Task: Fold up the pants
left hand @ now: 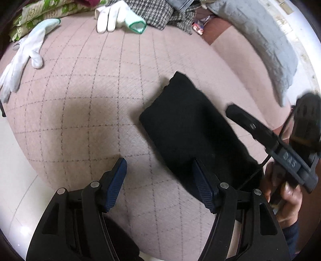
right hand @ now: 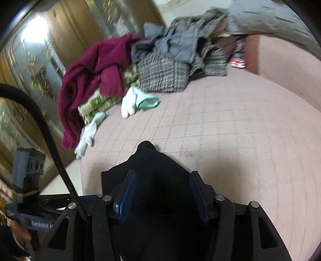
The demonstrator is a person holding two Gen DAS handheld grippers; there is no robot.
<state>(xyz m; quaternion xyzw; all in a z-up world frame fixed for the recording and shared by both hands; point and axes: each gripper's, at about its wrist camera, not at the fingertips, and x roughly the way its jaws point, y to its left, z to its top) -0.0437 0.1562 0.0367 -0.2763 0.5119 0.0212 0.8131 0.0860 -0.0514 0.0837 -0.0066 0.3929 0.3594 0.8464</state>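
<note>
Between right jaws: black pants (right hand: 160, 180).

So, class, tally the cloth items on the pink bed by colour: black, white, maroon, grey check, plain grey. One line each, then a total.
Black: 1, the folded pants
White: 2, the gloves
Maroon: 1, the garment
Grey check: 1, the garment
Plain grey: 1, the crumpled garment
Total: 6
</note>
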